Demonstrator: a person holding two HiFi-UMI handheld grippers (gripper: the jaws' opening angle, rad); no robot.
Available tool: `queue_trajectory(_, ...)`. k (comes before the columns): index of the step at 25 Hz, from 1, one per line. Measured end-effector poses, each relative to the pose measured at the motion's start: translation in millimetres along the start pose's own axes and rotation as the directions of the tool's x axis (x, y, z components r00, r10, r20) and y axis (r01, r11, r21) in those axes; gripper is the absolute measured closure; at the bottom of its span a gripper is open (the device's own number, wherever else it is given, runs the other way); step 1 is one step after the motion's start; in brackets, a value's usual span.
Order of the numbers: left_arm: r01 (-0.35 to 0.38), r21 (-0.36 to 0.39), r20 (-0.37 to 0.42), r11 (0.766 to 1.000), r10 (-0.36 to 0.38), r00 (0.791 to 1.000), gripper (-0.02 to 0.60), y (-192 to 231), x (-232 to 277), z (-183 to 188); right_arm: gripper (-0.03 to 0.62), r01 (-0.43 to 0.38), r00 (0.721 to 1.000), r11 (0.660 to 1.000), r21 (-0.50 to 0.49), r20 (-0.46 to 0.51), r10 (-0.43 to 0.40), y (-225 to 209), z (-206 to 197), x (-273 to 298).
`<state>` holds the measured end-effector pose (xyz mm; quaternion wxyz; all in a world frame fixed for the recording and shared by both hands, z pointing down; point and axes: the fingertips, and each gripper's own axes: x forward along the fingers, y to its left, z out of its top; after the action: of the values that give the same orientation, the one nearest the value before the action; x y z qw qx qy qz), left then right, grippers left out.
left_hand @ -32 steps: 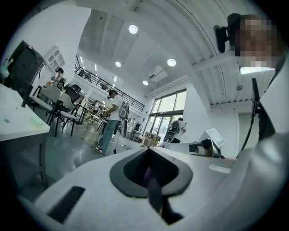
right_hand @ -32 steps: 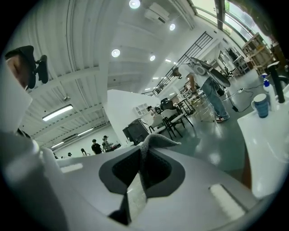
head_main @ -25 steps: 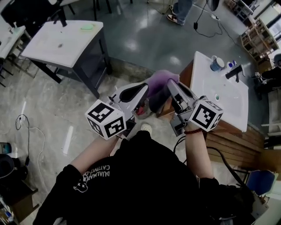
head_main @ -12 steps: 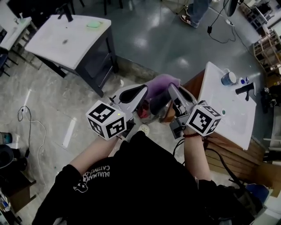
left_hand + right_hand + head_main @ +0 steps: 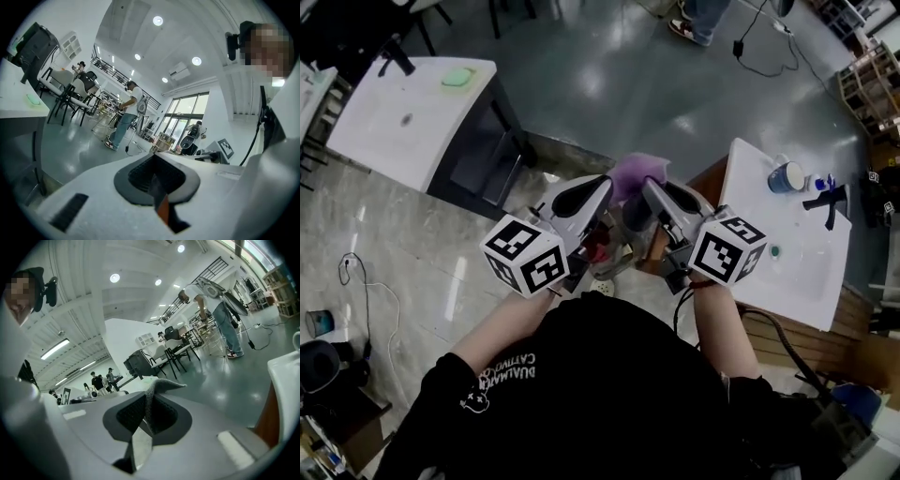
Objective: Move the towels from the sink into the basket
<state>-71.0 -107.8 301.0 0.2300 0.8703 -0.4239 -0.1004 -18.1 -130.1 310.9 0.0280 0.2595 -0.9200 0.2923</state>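
Note:
In the head view a purple towel (image 5: 637, 172) hangs between the tips of my two grippers, held side by side in front of the person's chest. The left gripper (image 5: 602, 184) is shut, and its own view shows only a thin dark fold between the pads (image 5: 154, 176). My right gripper (image 5: 649, 187) is shut on a corner of the towel, which rises as a grey fold (image 5: 157, 387) above its pads (image 5: 149, 411). The white sink (image 5: 811, 267) lies to the right of both grippers. I cannot pick out a basket in any view.
On the sink counter stand a blue-and-white cup (image 5: 787, 176) and a black faucet (image 5: 827, 202). A second white sink table (image 5: 403, 122) with a green sponge (image 5: 457, 77) stands at the far left. Something reddish (image 5: 598, 251) shows below the grippers. A person (image 5: 123, 115) stands across the room.
Both grippers have travelled together with the purple towel still between their tips. The sink counter now sits slightly further right and lower in the head view, and the left table further left.

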Motion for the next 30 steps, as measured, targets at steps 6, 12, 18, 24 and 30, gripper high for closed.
queue_trajectory(6, 0.002, 0.001, -0.062, 1.000, -0.002, 0.998, 0.581, 21, 38, -5, 0.562, -0.023, 1.000, 1.000, 0.014, 0.014, 0.022, -28, 3, 16)
queue_trajectory(12, 0.088, -0.002, -0.153, 0.996, -0.088, 0.984, 0.581, 35, 70, -5, 0.563, 0.040, 0.999, 0.998, 0.056, 0.007, -0.041, -59, -2, 33)
queue_trajectory(18, 0.164, -0.080, -0.264, 0.983, -0.179, 0.948, 0.581, 75, 111, -22, 0.563, 0.109, 0.992, 0.979, 0.169, 0.041, -0.118, -101, -1, 53)
queue_trajectory(24, 0.286, -0.146, -0.455, 0.947, -0.321, 0.831, 0.581, 114, 119, -61, 0.565, 0.262, 0.954, 0.930, 0.258, 0.073, -0.289, -139, -34, 83)
queue_trajectory(30, 0.357, -0.195, -0.539, 0.914, -0.404, 0.739, 0.581, 155, 125, -109, 0.566, 0.334, 0.924, 0.888, 0.316, 0.078, -0.375, -179, -76, 106)
